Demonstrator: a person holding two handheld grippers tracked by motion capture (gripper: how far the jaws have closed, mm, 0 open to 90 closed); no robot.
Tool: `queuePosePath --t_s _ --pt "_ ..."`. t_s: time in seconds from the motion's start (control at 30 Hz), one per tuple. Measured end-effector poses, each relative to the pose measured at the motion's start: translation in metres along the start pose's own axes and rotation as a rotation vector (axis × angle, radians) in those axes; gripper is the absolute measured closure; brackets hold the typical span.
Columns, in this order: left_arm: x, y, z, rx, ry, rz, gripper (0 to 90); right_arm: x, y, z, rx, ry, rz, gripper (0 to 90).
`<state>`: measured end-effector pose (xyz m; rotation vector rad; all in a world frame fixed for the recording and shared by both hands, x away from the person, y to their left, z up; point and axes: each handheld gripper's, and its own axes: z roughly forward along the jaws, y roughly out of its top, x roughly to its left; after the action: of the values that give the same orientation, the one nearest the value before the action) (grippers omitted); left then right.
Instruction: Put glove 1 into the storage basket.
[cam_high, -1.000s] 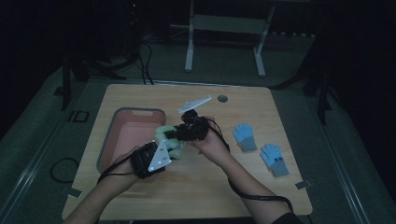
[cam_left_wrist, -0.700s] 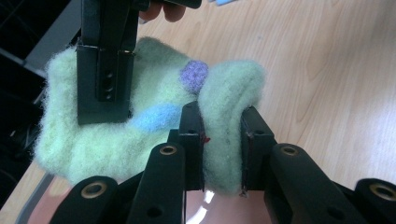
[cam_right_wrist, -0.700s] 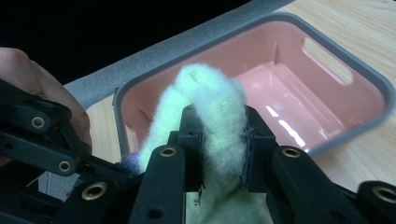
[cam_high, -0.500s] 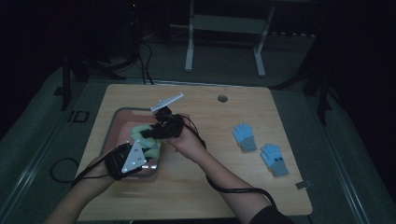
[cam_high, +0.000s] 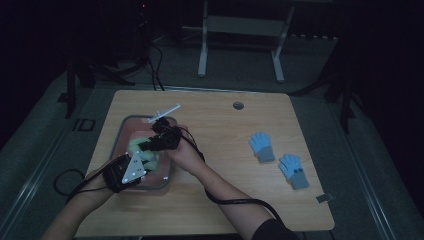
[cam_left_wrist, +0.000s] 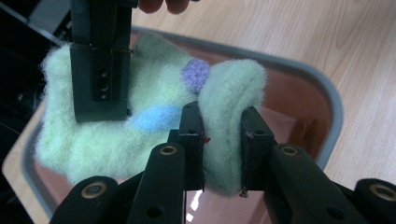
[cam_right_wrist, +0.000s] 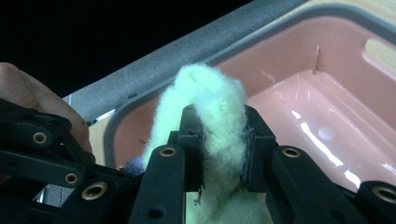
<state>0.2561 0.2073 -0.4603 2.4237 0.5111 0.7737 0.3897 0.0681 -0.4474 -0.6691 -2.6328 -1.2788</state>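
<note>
both forearms reach in from the table's (cam_high: 210, 200) near edge and meet over the pink tray (cam_high: 165, 182) at its left side. the left gripper (cam_left_wrist: 223, 140), angled up from the near left, has its jaws clamped on a fold of one fluffy pale-green glove (cam_left_wrist: 140, 121) held over the tray. the right gripper (cam_right_wrist: 223, 140), crossing in from the right, pinches another fold of the same glove. two blue gloves (cam_high: 261, 146) lie side by side near the table's right edge.
</note>
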Motion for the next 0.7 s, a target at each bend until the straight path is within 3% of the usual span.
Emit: queuePosePath --t_s 0.2,0.53,0.63,0.7 --pt "0.001 -0.004 0.018 0.038 -0.033 -0.007 75.2 -0.010 -0.006 0.011 0.034 -0.016 0.013 73.9" --pt "0.007 -0.006 0.045 0.107 -0.140 -0.012 74.9 -0.025 -0.016 0.029 0.128 -0.062 0.025 73.6" --pt "0.010 -0.007 0.051 0.126 -0.168 -0.022 74.8 -0.025 -0.017 0.035 0.157 -0.085 0.027 69.9" --pt "0.012 -0.005 0.054 0.141 -0.177 -0.031 74.6 -0.026 -0.018 0.037 0.167 -0.113 0.026 61.9"
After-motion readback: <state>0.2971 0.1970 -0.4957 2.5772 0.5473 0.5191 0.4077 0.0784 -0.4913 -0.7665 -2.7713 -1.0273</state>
